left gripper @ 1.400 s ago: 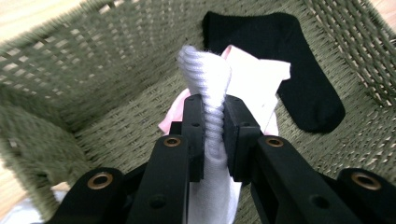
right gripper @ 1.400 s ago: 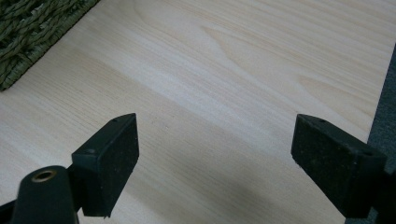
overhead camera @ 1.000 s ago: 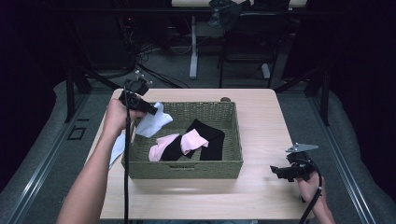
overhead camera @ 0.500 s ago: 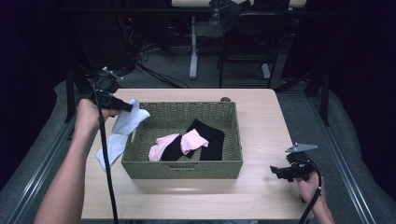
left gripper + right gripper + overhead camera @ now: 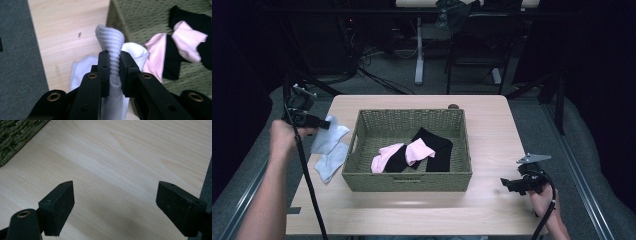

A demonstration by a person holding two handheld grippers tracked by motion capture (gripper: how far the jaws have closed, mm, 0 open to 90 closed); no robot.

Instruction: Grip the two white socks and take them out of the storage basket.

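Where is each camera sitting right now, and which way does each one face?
High view: above the person's side, facing forward and down on the table and woven basket; both forearms enter from below, left tongs and right tongs.
Left gripper view: rides the left tongs, facing down past the clamped white sock; own black jaws show.
Right gripper view: rides the right tongs, facing bare tabletop; jaws apart.
Shared: the high view and the left gripper view both show the pink sock in the basket.

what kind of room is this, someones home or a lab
Most likely a lab or recording studio, not a home: a lone light wooden table under bright light in a dark room, loose black cables across the grey floor, and metal equipment stands behind.
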